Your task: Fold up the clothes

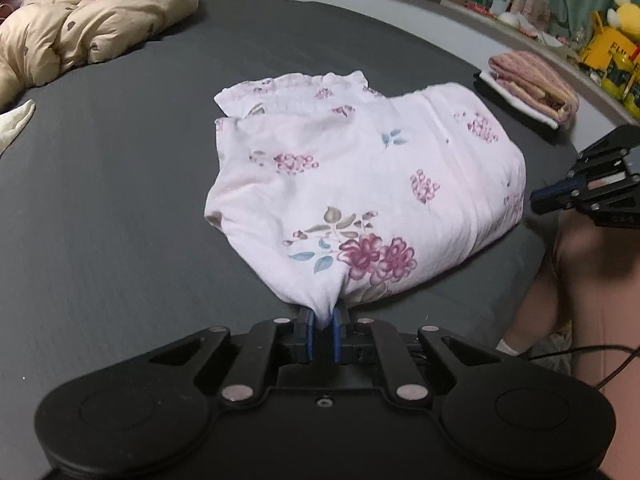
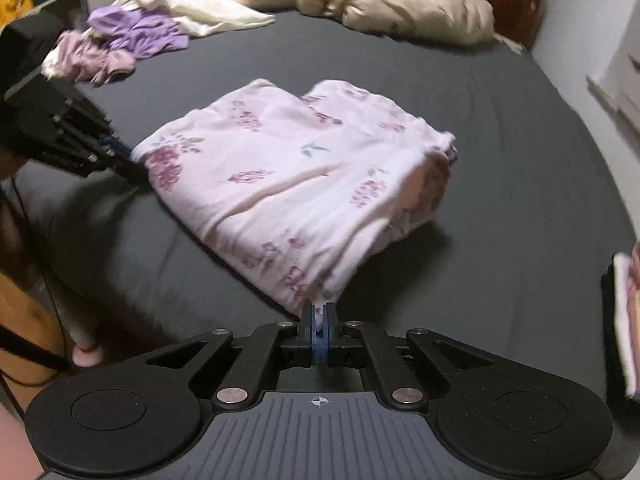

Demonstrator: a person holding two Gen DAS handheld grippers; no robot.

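Left gripper pinching the near corner of a pink floral garment, blue pads pressed onto a bunched tip of cloth at lower centre of the left wrist view. Right gripper likewise clamped on another near corner of the garment, cloth squeezed between its blue pads at lower centre of the right wrist view. Garment partly folded, lying mid-frame on a dark grey bed sheet. Beige quilt heaped at upper left of the left view. Folded stack of clothes at upper right, near the bed's edge. Loose purple and cream clothes piled at upper left of the right view.
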